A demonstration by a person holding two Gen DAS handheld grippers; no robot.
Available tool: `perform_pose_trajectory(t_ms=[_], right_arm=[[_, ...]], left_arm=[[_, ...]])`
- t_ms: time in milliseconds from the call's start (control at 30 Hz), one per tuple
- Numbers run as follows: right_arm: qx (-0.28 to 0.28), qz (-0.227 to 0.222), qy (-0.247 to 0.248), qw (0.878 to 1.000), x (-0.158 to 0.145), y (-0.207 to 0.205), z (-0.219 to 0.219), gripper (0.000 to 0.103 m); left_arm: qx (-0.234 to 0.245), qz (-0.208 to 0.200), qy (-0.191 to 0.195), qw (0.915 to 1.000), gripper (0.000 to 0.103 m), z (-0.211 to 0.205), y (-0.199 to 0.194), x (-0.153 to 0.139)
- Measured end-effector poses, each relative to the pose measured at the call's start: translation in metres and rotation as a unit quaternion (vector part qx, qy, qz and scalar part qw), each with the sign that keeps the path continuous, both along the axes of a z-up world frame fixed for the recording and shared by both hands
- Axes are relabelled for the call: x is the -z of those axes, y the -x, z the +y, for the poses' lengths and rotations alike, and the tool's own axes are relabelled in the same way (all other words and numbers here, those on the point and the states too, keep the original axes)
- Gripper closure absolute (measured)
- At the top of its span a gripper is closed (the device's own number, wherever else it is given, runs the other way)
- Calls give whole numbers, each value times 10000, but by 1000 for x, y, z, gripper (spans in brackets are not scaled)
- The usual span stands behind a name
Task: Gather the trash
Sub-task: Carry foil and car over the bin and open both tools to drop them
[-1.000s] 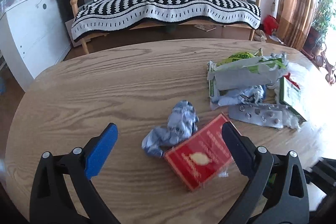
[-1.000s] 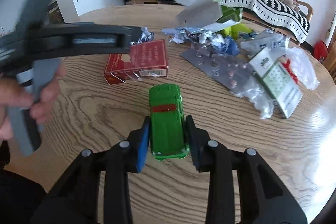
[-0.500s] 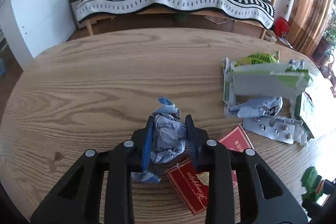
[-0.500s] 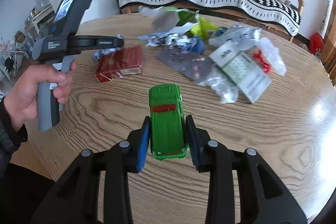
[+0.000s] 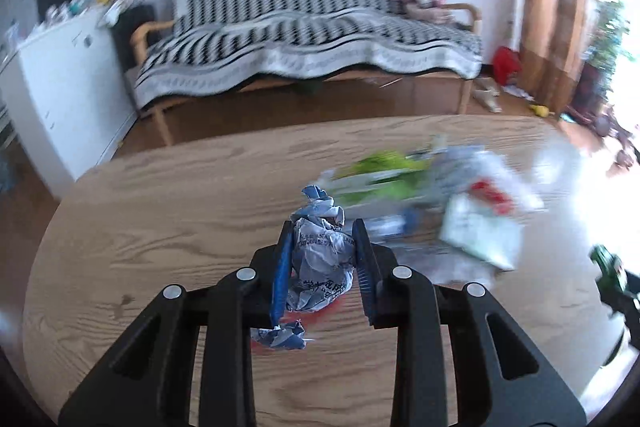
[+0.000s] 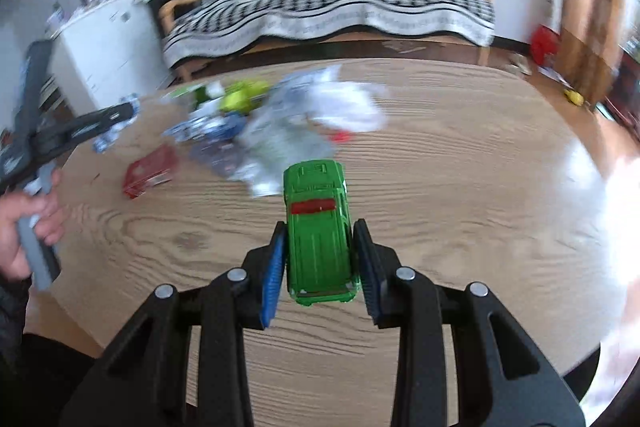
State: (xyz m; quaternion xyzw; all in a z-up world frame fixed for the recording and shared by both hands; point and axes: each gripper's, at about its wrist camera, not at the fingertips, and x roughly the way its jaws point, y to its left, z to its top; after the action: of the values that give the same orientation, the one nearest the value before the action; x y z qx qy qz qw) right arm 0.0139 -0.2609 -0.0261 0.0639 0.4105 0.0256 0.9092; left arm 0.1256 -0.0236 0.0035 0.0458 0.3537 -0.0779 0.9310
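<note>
My left gripper (image 5: 320,231) is shut on a crumpled blue-and-white paper ball (image 5: 320,255), lifted above the wooden table (image 5: 160,227). A red box (image 6: 150,171) lies on the table below it, mostly hidden in the left wrist view. My right gripper (image 6: 320,231) is shut on a green toy car (image 6: 318,227) with a red stripe, held above the table. The blurred trash pile (image 5: 432,195) of wrappers, a blister pack and a green-white carton lies to the right of the left gripper. In the right wrist view the left gripper (image 6: 96,123) shows at the far left, gripped by a hand (image 6: 24,227).
A bench with a striped black-and-white blanket (image 5: 304,39) stands beyond the table. A white cabinet (image 5: 60,75) is at the left, a curtain (image 5: 552,7) and plants at the right. Both views are motion-blurred. The table's near-left part (image 5: 140,267) is bare wood.
My left gripper closed on the paper ball and lifted it off the table. My right gripper, still holding the green car, swung right and up, away from the red box.
</note>
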Motion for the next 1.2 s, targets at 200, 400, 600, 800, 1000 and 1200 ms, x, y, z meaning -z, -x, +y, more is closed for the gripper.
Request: perform_pose_trajectory(t_ms=[200, 400, 600, 800, 1000, 1200], right_arm=[[999, -43, 9, 9950, -5, 39, -103, 69], [1935, 16, -44, 9811, 4, 93, -197, 69], [2946, 140, -157, 9554, 27, 165, -289, 69], [3681, 971, -488, 9234, 84, 226, -361, 69], [3793, 1999, -1078, 8970, 148, 253, -396, 69], [3836, 2104, -1188, 8913, 158, 255, -405, 69]], left_arm=[[969, -147, 239, 9949, 75, -90, 42, -18], [2053, -35, 288, 9783, 75, -198, 85, -10], [3120, 132, 196, 9498, 75, -309, 146, 13], [3966, 453, 224, 9166, 75, -394, 206, 41], [4440, 585, 85, 8941, 75, -445, 243, 65], [4560, 744, 85, 8868, 75, -471, 246, 79]])
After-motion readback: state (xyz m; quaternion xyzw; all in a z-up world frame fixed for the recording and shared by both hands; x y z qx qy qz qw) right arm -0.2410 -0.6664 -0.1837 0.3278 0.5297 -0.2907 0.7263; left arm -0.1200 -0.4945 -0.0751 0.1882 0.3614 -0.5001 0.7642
